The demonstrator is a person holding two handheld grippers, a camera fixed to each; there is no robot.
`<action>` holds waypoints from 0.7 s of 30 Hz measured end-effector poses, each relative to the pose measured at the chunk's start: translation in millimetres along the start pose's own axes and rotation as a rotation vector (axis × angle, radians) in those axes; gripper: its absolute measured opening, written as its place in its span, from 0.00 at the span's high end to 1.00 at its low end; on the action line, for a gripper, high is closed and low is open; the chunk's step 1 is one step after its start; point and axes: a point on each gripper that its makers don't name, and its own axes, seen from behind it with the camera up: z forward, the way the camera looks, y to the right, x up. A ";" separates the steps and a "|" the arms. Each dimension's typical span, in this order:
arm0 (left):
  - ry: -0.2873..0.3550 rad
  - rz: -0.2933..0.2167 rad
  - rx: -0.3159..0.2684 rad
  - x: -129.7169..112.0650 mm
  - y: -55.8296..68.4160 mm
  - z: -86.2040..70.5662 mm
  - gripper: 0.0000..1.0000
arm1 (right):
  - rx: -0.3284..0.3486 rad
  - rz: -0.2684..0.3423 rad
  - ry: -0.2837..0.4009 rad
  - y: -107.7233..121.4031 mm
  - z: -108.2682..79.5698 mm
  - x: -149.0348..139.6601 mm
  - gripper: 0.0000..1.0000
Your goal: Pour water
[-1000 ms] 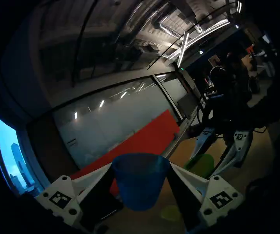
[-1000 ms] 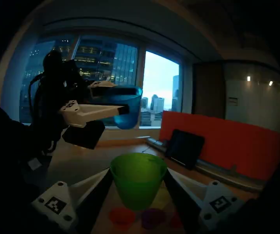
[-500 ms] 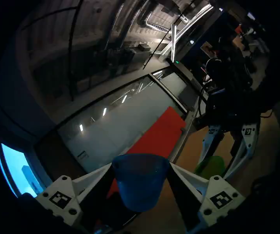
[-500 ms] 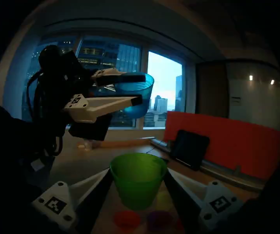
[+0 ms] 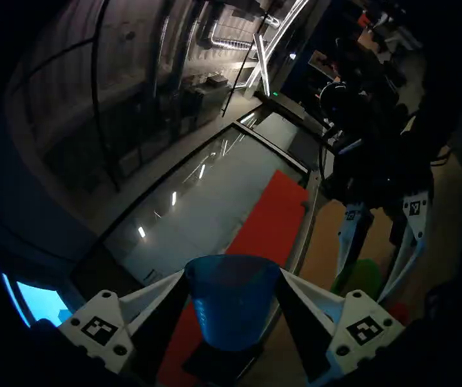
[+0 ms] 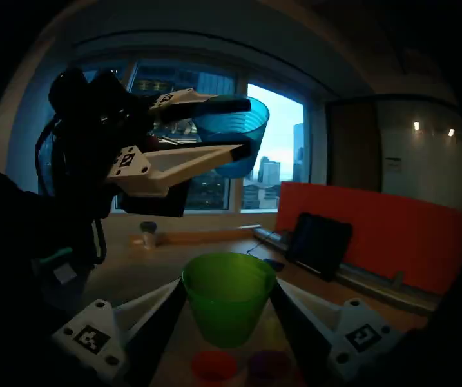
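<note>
While the left claw (image 5: 232, 277) grips the blue cup (image 5: 232, 313), raised above the green cup (image 6: 229, 303) clamped in the right claw (image 6: 229, 282), I'd say pouring is next: line up the rims, then tip.

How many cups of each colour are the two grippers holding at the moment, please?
blue cup: 1, between the fingers of the left gripper
green cup: 1, between the fingers of the right gripper
Total: 2 cups
</note>
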 end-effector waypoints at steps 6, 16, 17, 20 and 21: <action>0.000 0.042 0.003 2.5 -2.7 2.6 0.12 | 0.006 0.003 0.000 -2.0 1.5 -1.4 0.09; 0.002 0.089 0.008 6.5 -9.1 6.0 0.13 | 0.019 0.008 0.002 -5.2 2.7 -1.5 0.09; 0.002 0.094 0.009 6.9 -9.5 6.3 0.12 | 0.021 0.008 0.002 -5.6 2.7 -1.5 0.09; 0.002 0.113 0.007 8.3 -9.8 7.3 0.13 | 0.022 0.009 0.003 -5.6 2.8 -1.3 0.09; 0.002 0.119 0.007 8.8 -9.9 7.6 0.13 | 0.022 0.009 0.004 -5.5 2.8 -1.1 0.09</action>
